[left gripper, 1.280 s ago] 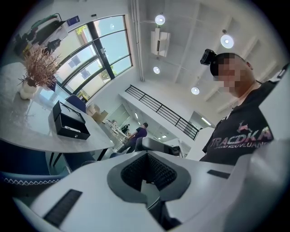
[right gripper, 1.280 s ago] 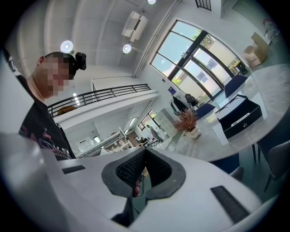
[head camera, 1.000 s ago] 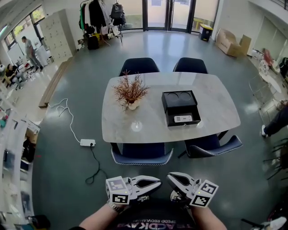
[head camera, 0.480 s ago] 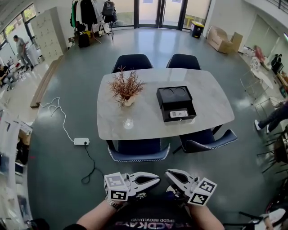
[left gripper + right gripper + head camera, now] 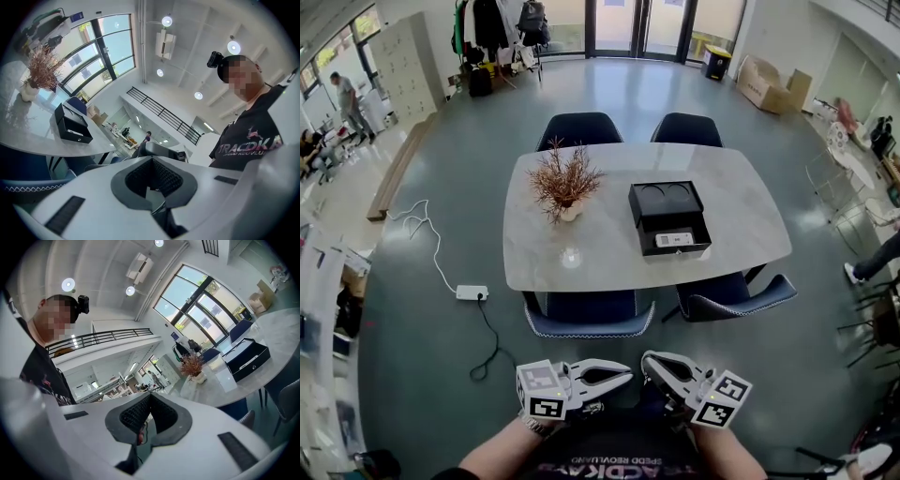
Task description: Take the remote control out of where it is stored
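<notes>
A black storage box lies open on the marble table, with a small white remote control in its front compartment. Both grippers hang low in front of the person's body, far short of the table. My left gripper is shut with nothing in it and points right. My right gripper is shut and empty too, and points left toward it. The box shows far off in the left gripper view, and the box again in the right gripper view. The left gripper and right gripper both show their jaws pressed together.
A dried plant in a vase and a glass stand on the table's left half. Several blue chairs ring the table. A power strip with its cable lies on the floor to the left. People are at the room's edges.
The head view has shifted a little, so the table sits slightly further left and higher. Both grippers keep the same shut pose near the body.
</notes>
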### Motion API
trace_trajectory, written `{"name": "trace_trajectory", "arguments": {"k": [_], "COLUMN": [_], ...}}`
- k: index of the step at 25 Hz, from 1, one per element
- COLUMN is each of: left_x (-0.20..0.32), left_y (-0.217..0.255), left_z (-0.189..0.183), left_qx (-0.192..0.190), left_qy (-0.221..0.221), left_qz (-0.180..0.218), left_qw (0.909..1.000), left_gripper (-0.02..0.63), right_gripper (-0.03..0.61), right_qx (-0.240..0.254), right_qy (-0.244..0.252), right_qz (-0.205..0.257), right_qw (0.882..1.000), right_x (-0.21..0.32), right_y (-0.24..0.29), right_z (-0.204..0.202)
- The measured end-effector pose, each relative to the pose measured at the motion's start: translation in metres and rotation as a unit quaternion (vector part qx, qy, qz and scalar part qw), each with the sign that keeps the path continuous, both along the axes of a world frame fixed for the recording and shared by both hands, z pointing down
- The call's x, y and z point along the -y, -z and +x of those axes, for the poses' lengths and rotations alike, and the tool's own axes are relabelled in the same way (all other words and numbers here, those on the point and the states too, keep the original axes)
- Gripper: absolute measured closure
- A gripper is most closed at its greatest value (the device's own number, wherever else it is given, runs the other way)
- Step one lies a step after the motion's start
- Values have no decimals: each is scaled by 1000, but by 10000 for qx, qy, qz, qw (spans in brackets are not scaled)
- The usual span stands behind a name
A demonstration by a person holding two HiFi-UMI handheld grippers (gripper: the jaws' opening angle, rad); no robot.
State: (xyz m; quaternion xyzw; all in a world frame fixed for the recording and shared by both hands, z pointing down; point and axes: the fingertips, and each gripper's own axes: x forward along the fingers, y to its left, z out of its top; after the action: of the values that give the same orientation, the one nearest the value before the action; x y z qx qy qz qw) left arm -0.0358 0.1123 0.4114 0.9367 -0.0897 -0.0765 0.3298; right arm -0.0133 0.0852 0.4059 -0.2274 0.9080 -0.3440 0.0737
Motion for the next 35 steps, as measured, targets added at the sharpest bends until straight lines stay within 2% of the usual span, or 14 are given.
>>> {"name": "trace_trajectory", "arguments": {"k": [11, 25, 35], "left_x": [50, 116, 152], "left_y": [2, -7, -13], "left_z": [24, 59, 77], "left_qx": [145, 157, 174], "left_qy": [534, 868, 1239], "left_qz": [-41, -236, -339], "left_qw": [9985, 9958, 9916], "left_gripper": [614, 614, 614], "right_gripper": [566, 567, 566], "right_qx": [117, 66, -178], "right_qy": [527, 603, 890], "right_qz": [6, -64, 74], "right_qw": [9985, 9981, 9958], "right_x": [57, 152, 208], "right_y": [1, -10, -18], "right_z": [21, 68, 89]}}
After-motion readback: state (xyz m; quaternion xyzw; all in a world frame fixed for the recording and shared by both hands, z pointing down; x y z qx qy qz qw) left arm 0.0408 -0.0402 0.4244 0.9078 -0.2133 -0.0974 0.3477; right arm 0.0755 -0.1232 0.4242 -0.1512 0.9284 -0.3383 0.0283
